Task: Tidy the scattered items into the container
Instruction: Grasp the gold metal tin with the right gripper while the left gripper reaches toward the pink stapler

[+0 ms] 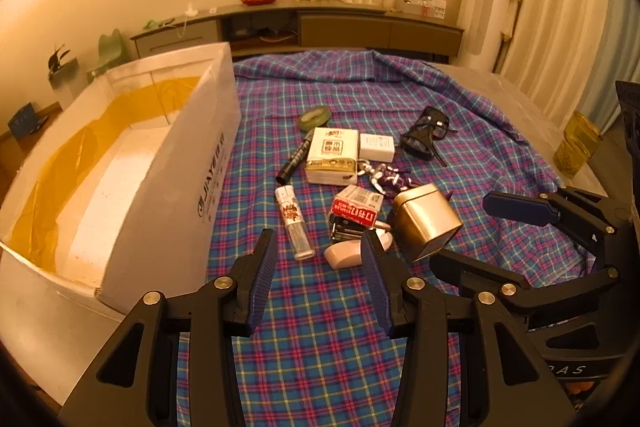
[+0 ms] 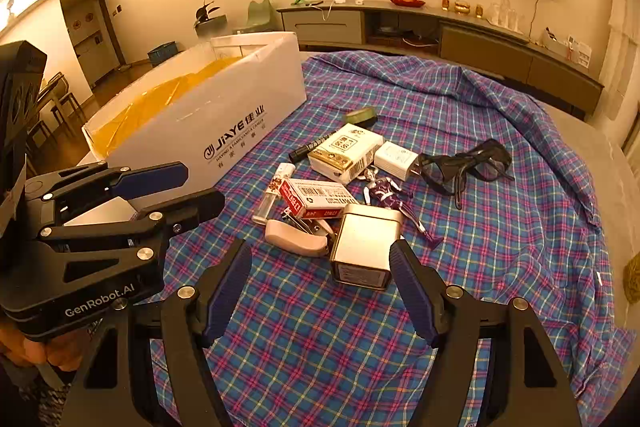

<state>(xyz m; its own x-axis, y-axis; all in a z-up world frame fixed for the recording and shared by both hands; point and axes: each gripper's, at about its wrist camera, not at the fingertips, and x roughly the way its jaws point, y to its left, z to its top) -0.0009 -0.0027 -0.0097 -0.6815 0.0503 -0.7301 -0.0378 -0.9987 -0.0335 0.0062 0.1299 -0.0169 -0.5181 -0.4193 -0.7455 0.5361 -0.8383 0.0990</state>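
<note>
From the left wrist, the left gripper [image 1: 320,247] hangs tilted down over the plaid cloth [image 1: 320,327], its fingers [image 1: 264,267] parted to a middling gap with nothing held and nothing touching the pads. Just ahead of the gap lies a clear lighter [image 1: 294,223]; beyond the right-hand finger sit a pale stapler [image 1: 344,255], a red staple box [image 1: 356,207] and a gold tin [image 1: 426,223] lying tilted, all bunched together. Further on are a white-and-gold box [image 1: 334,155], a black marker [image 1: 296,159], a white charger [image 1: 377,147], a small purple figure [image 1: 390,177], dark goggles [image 1: 428,133] and a green tape roll [image 1: 315,117]. Off to the left of the fingers stands the white cardboard box [image 1: 180,187], open, showing yellow film inside. From the right wrist, the right gripper [image 2: 320,267] has its fingers [image 2: 412,291] spread wide and empty; the gold tin [image 2: 366,251] sits just ahead, inside the right-hand finger, though whether it touches the pad I cannot tell. The stapler [image 2: 296,239] lies ahead of the left-hand finger, and the left gripper [image 2: 192,187] shows at the far left, with the cardboard box [image 2: 224,115] behind it.
</note>
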